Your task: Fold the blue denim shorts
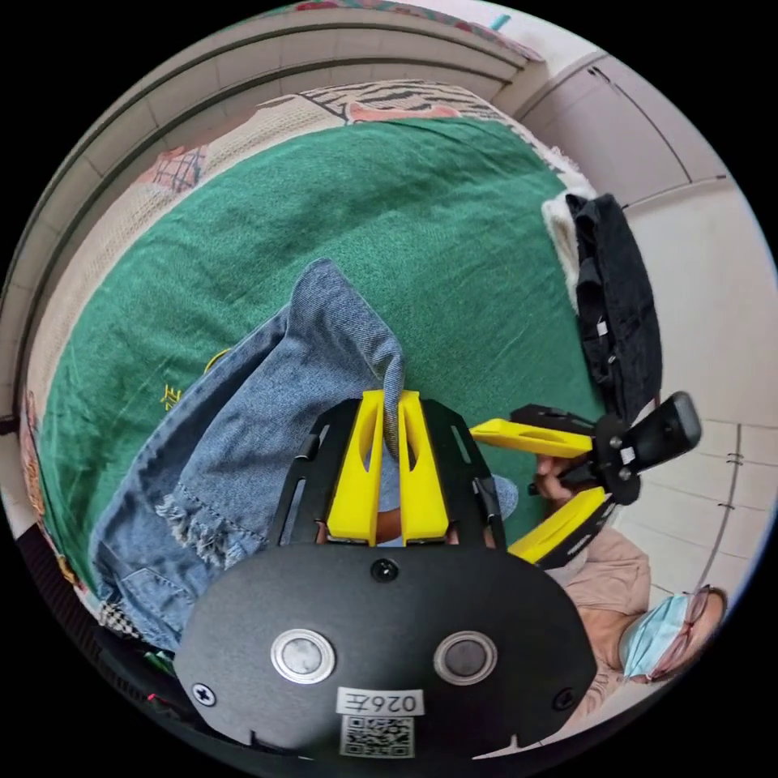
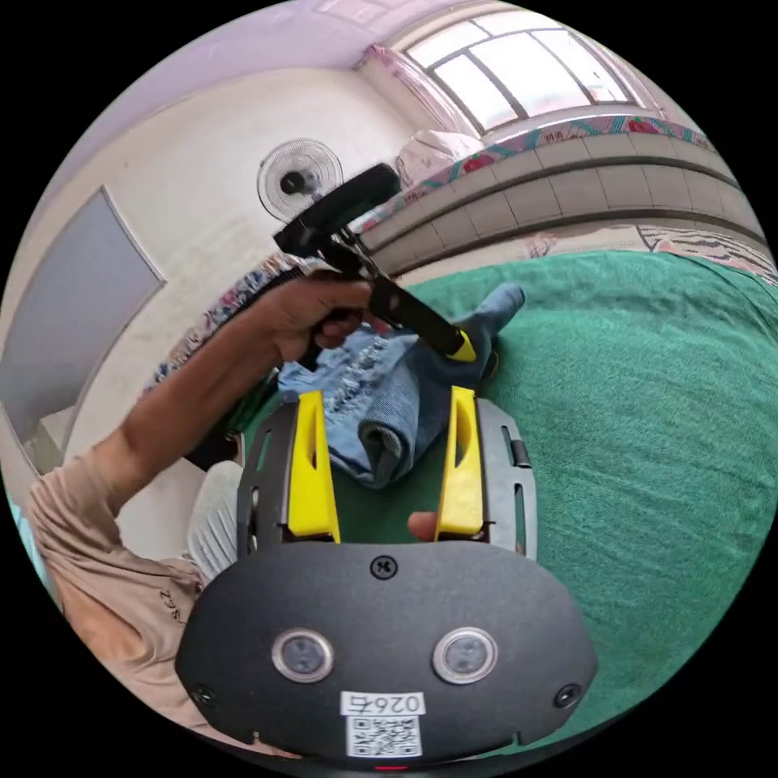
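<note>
Left gripper view: left gripper (image 1: 391, 405) fingers clenched on denim shorts (image 1: 243, 421) trailing toward frayed hems; right gripper (image 2: 387, 405) fingers spread.

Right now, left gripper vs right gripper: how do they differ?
The left gripper has its jaws closed on a fold of the blue denim shorts; the right gripper has its jaws spread, gripping nothing. The left gripper holds the denim lifted off the green cover; the right gripper hangs just short of the cloth. Both share yellow jaws on black bodies.
</note>
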Motion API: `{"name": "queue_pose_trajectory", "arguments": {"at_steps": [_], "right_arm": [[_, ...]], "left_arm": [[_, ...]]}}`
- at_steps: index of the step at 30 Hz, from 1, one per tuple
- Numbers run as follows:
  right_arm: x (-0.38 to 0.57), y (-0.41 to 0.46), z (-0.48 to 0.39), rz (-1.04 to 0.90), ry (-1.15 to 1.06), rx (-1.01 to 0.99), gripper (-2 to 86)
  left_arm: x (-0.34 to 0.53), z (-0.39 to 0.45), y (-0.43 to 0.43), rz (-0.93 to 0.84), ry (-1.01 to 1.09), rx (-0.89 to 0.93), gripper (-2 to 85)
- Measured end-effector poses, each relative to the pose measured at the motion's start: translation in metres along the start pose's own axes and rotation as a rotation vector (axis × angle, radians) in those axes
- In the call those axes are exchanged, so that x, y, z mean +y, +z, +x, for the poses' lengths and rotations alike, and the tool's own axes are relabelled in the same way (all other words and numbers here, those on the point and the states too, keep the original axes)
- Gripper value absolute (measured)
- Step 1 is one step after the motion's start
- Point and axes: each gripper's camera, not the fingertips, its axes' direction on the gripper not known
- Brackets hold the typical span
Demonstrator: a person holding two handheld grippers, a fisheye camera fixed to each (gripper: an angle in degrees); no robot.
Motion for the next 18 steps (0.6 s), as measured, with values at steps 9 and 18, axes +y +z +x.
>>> {"name": "queue_pose_trajectory", "arguments": {"at_steps": [9, 18], "right_arm": [[-0.006, -0.012, -0.036, -0.131, -0.072, 0.281, 0.5], [0.057, -0.172, -0.123, 0.170, 0.026, 0.503, 0.4]], "left_arm": [[0.023, 0.017, -0.002, 0.171, 0.014, 0.138, 1.3], [0.032, 0.130, 0.014, 0.212, 0.413, 0.448, 0.8]]}}
